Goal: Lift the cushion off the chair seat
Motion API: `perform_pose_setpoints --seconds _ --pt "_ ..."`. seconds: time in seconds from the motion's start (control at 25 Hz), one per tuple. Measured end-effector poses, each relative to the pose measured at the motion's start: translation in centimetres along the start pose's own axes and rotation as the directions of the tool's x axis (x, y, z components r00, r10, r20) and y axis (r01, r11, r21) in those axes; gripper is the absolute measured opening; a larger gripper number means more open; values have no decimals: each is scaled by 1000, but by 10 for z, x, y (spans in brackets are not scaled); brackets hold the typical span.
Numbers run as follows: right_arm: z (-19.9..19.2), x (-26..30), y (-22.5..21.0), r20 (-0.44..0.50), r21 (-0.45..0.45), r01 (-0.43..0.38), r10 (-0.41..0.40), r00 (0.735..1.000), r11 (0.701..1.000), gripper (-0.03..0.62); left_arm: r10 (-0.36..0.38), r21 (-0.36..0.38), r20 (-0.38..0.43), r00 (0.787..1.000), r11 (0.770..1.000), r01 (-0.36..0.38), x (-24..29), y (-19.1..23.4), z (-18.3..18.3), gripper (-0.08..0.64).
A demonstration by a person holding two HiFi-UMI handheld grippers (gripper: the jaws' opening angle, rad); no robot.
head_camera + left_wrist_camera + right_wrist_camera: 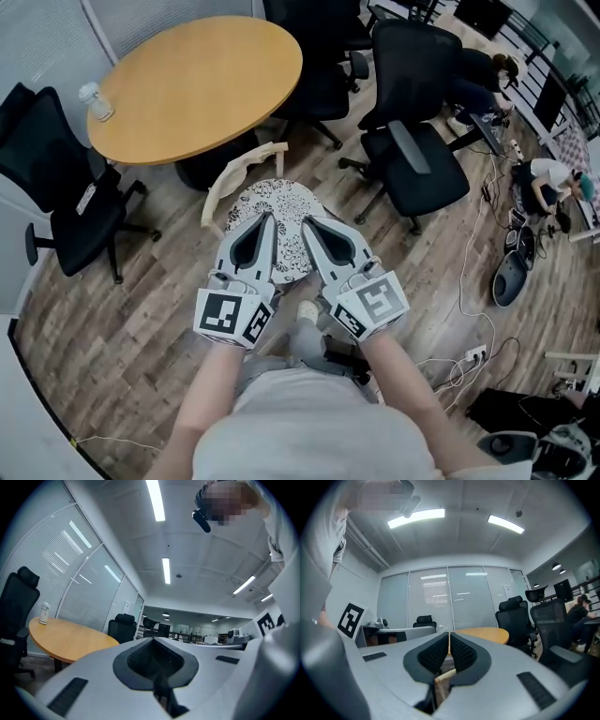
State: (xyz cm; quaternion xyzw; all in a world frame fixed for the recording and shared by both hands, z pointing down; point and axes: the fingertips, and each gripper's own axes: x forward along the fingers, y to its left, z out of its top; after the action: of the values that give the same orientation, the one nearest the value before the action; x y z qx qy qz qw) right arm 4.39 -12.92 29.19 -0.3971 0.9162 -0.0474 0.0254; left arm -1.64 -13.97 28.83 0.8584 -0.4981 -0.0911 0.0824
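Wood floor (131, 319) under everything. One round wooden tabletop (202, 84), upper left in the head view. Black office chairs, three counted: left chair (66, 202), far chair (319, 66) behind the tabletop, right chair (417, 141). Two people at the right edge, one seated (483, 70) and one low to the floor (548, 178), both small and unclear. One wooden chair (246, 169) just beside the tabletop's near edge, pale curved backrest showing. One cushion (281, 199), round with a black-and-white pattern, lying on that chair's seat, directly under both tongs in the head view. Whether they touch it can't be told. Two tongs, side by side, tips angled toward each other over the cushion, each with one marker cube at the back. Left tongs (266, 219) are closed, tips meeting, nothing between them. Its own view (152, 640) shows the same, with the tabletop off to the left. Right tongs (310, 223) are closed too, ribbed pads (461, 654) nearly together with only a thin slit, nothing gripped. A bit of wooden chair frame (445, 681) shows below the pads. One white power strip (472, 356) on the floor at right among loose cables. One small clear bottle (97, 101) upright near the tabletop's left edge.
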Motion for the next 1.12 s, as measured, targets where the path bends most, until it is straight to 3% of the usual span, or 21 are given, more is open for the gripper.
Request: perform_pose_setpoints --seconds 0.4,0.6,0.68,0.76,1.12 --pt "-19 12 -64 -71 37 -74 76 995 997 29 77 23 -9 997 997 -77 53 -2 -23 2" --pt "-34 26 -78 -112 62 -81 88 990 995 174 78 29 -28 997 997 -77 69 6 -32 2" --pt "-45 31 -86 -133 75 -68 77 988 995 243 80 28 -43 996 997 -78 72 11 -40 2" --pt "-59 35 -97 -146 94 -39 52 988 995 266 80 18 -62 995 997 -79 76 18 -52 2" --pt "-143 54 -145 -282 123 66 -28 959 990 275 86 -45 -127 988 995 -93 97 52 -113 2"
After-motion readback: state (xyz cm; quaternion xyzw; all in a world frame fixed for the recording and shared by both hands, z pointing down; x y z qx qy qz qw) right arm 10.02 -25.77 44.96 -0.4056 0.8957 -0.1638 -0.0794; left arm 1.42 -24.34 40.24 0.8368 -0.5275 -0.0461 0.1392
